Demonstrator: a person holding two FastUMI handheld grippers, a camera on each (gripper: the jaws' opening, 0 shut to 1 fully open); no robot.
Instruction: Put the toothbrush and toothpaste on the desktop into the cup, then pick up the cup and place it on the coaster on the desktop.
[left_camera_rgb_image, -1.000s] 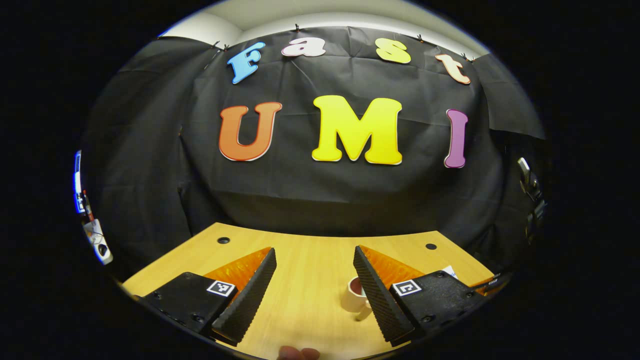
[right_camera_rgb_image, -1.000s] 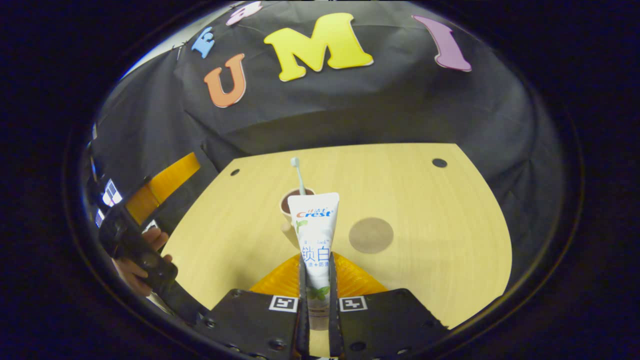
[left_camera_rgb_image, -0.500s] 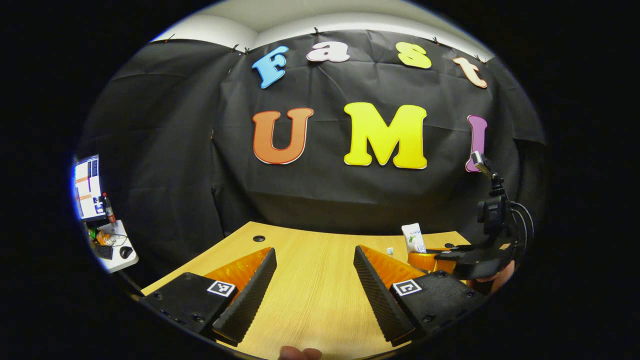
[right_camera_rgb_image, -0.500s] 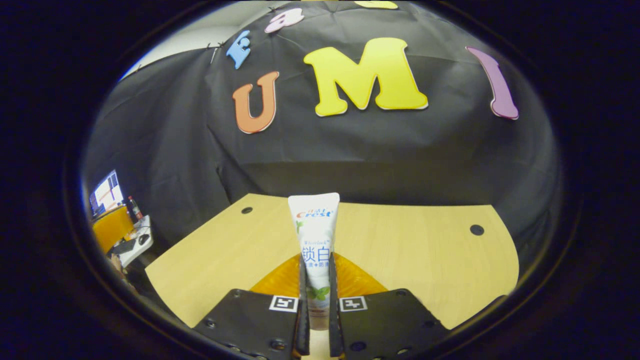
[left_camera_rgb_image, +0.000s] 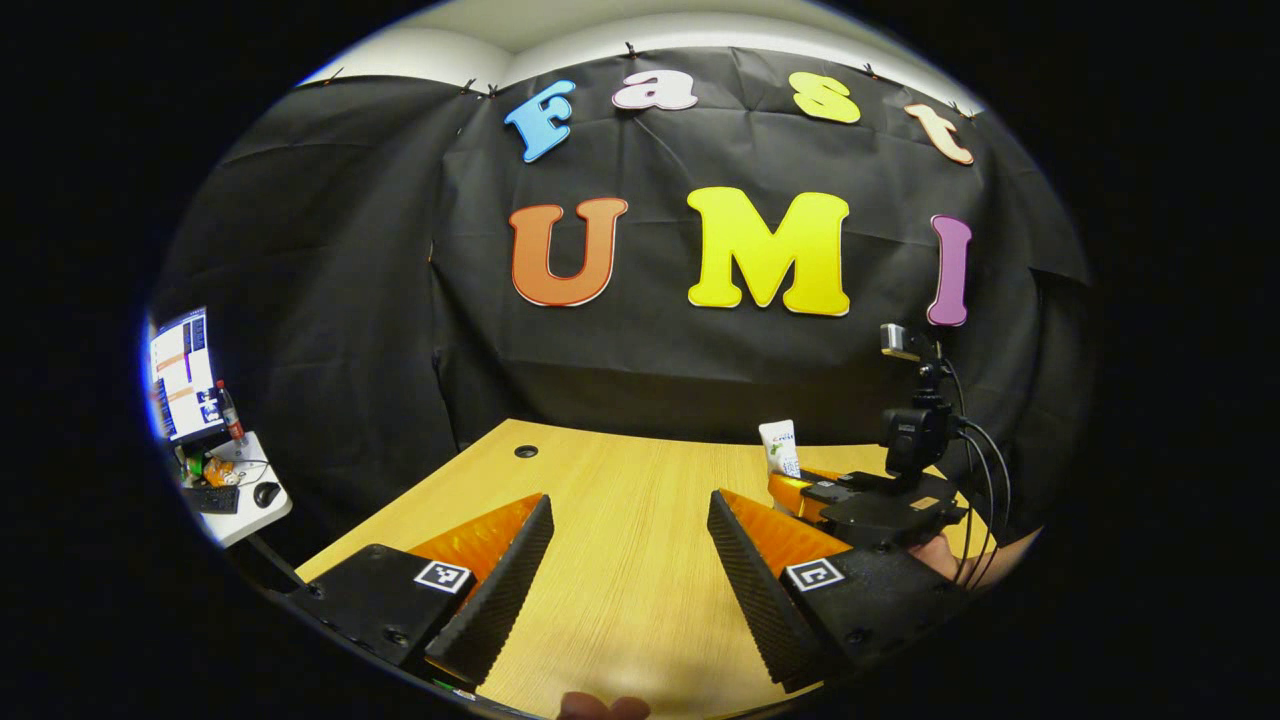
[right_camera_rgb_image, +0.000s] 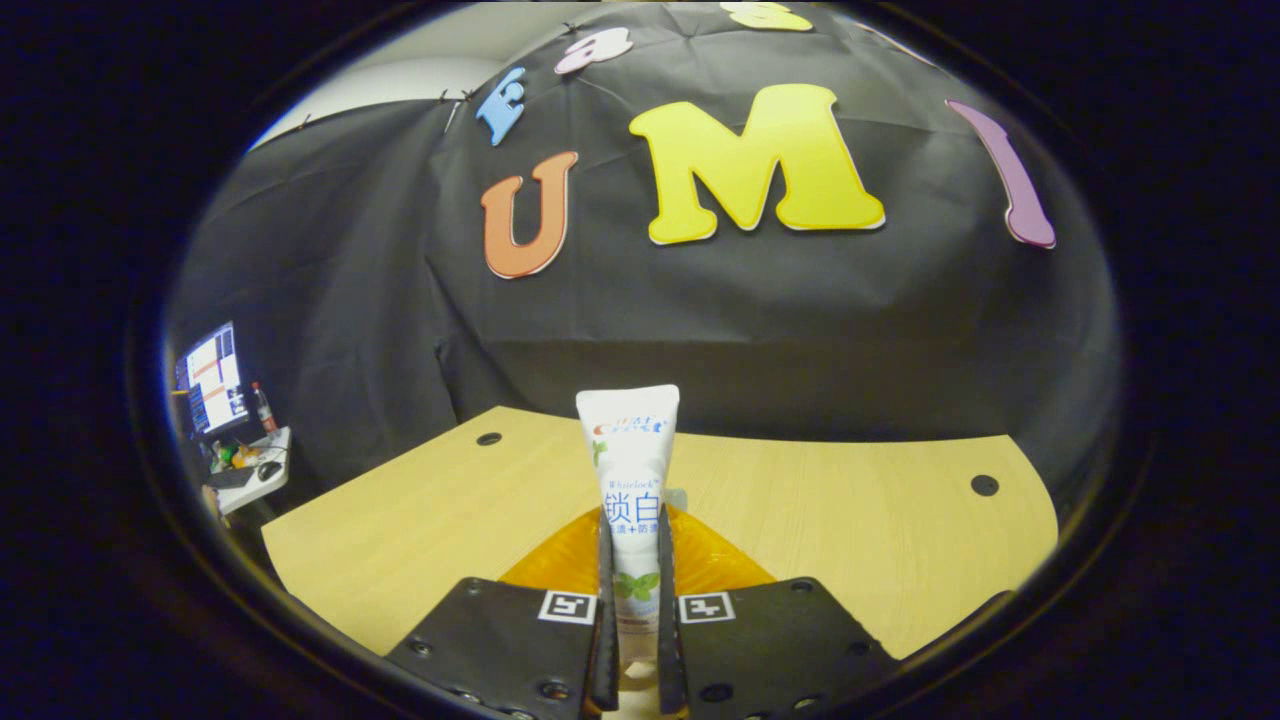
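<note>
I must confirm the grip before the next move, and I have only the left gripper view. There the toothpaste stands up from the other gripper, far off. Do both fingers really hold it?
Observer: Yes. In the right gripper view both fingers of the right gripper press on the lower part of the toothpaste.
Operator: Is the tube tilted between them?
Observer: No. It runs straight along the fingers, with its flat wide end pointing away from the camera.
Operator: What lies ahead of it?
Observer: The desktop, with a small round hole near its far right corner.
</note>
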